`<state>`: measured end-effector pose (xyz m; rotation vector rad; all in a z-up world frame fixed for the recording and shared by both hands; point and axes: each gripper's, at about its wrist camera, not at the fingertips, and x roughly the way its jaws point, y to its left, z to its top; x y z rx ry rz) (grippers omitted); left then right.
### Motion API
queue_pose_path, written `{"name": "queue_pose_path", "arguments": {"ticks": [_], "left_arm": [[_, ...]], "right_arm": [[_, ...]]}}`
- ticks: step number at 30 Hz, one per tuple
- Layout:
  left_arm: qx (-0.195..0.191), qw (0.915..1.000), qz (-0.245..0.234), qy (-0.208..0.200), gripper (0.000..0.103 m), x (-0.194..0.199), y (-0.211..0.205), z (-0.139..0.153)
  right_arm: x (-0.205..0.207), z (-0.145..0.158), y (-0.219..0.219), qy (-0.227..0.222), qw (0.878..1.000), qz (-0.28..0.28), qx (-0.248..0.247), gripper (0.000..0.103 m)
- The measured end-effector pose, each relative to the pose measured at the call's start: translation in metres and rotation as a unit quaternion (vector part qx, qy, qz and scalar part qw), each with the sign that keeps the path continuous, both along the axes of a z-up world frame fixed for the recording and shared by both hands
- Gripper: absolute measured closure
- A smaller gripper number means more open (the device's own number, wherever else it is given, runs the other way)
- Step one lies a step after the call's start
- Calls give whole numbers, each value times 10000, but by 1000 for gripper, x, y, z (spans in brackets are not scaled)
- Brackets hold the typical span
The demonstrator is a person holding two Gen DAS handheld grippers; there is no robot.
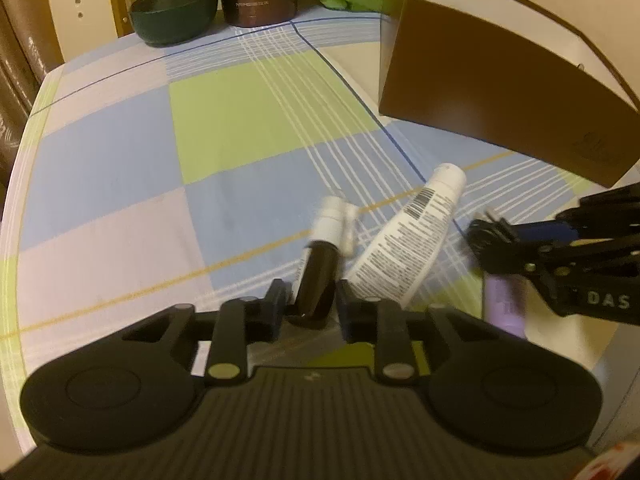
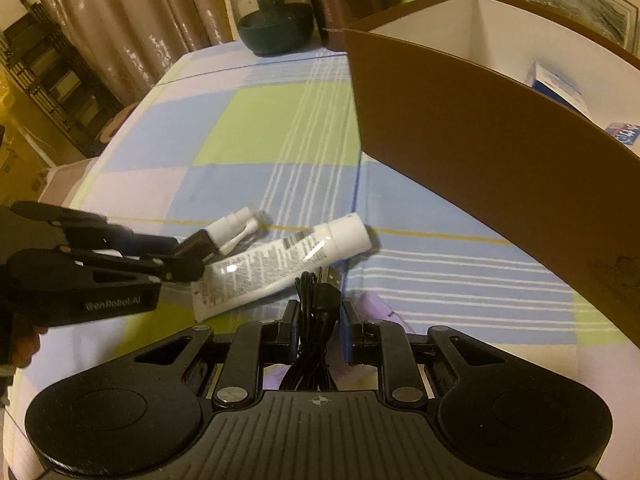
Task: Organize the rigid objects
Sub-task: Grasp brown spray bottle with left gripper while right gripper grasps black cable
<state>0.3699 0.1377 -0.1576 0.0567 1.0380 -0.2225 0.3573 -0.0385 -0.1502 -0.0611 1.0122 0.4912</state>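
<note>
The left claw is clamped on a dark spray bottle with a white cap, held just above the checked counter; beside it a white tube lies flat on the cloth; the right claw grips a bundled black cable; the brown box stands open at the right, small cartons inside

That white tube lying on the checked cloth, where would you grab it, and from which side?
Probably across its middle, coming down from above. The white tube lies flat on the tablecloth, so its round body offers two opposite sides. The flat crimped end looks too thin to hold well. The left gripper, shut on the dark spray bottle, crowds that end, so approaching nearer the cap seems safer.
</note>
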Motion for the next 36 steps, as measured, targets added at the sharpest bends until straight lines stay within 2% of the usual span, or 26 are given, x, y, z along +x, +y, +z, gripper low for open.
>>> {"name": "queue_pose_path", "arguments": {"ticks": [8,12,14,17,22,25,36], "left_arm": [[-238,9967,708,319,82,-37,16,1],[-277,9966,698,344,78,-39,16,3],[-211,9970,665,331,68,-35,14,4],[-94,9979,580,277,68,-26,10,4],[164,9984,458,281,71,-20,3,0],[107,9983,453,341,82,-19,1,-1],[177,9988,454,93,82,-30,-3,14]], "right_arm": [[0,-2,4,15,9999,109,13,83],[-1,-3,5,39,9999,133,3,83],[-1,-4,6,42,9999,153,-12,83],[-3,-3,6,45,9999,149,-13,83],[-6,-1,2,19,10000,71,0,83],[-8,0,0,-7,10000,43,11,83],[-19,11,-5,-142,9998,70,71,83]]}}
